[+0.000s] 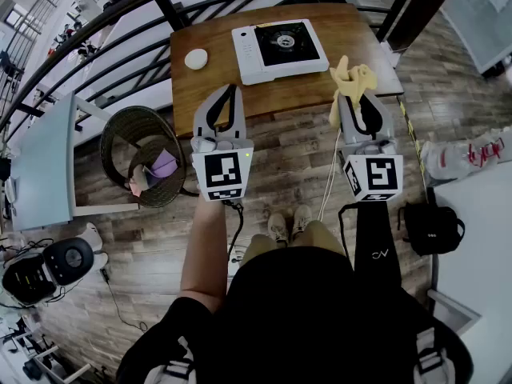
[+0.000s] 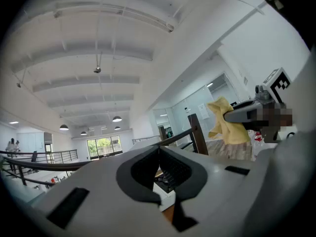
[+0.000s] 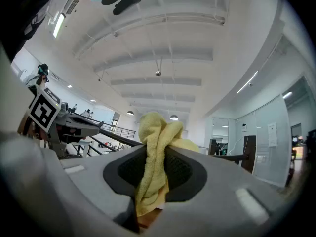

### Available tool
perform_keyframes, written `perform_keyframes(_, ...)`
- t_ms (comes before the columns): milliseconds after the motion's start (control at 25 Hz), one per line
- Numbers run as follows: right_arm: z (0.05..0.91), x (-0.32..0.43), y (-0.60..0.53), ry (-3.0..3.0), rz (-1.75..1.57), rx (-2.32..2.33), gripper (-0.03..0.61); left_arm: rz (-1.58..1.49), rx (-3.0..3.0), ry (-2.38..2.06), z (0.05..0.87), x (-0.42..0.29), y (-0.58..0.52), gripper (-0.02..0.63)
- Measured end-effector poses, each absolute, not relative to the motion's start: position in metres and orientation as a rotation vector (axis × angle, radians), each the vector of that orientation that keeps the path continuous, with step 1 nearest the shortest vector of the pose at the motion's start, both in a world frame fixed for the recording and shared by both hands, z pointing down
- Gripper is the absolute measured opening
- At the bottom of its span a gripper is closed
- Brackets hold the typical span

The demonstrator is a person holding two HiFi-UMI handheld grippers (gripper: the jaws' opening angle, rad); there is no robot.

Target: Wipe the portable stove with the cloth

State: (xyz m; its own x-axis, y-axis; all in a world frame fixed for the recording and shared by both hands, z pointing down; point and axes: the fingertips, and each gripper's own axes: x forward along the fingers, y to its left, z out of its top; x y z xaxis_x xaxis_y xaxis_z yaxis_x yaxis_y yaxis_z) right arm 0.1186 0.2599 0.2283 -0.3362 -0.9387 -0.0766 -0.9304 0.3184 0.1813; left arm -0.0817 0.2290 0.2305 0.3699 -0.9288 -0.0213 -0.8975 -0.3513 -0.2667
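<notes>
Yellow cloth (image 1: 354, 77) pinched in right tongs (image 1: 357, 98); left tongs (image 1: 233, 89) pressed together, empty; wicker basket (image 1: 108, 146) holds purple scraps (image 1: 164, 164).

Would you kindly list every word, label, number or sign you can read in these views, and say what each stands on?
No text is legible in any view.
Portable stove: marks on its control strip, too small to read.
Left marker cube and right marker cube: square coded patterns only, no letters.
White logo on the person's dark clothing: too small to read.
Notice on the glass wall: blurred.
</notes>
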Motion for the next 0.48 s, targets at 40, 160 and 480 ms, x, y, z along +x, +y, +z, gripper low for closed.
perform_keyframes(40,0.2289,0.118,0.2595,-2.514,-0.3,1.785,0.089,-0.192,-2.396,1.633,0.2301,-0.0824,0.2283,0.009)
perform_keyframes(160,0.231,0.1156,0.2597,-2.51,-0.303,1.783,0.089,-0.18,-2.393,1.637,0.2298,-0.0844,0.2275,0.009)
perform_keyframes(480,0.2322,0.1125,0.2647,-2.512,-0.314,1.789,0.089,-0.161,-2.394,1.626,0.2292,-0.0876,0.2273,0.009)
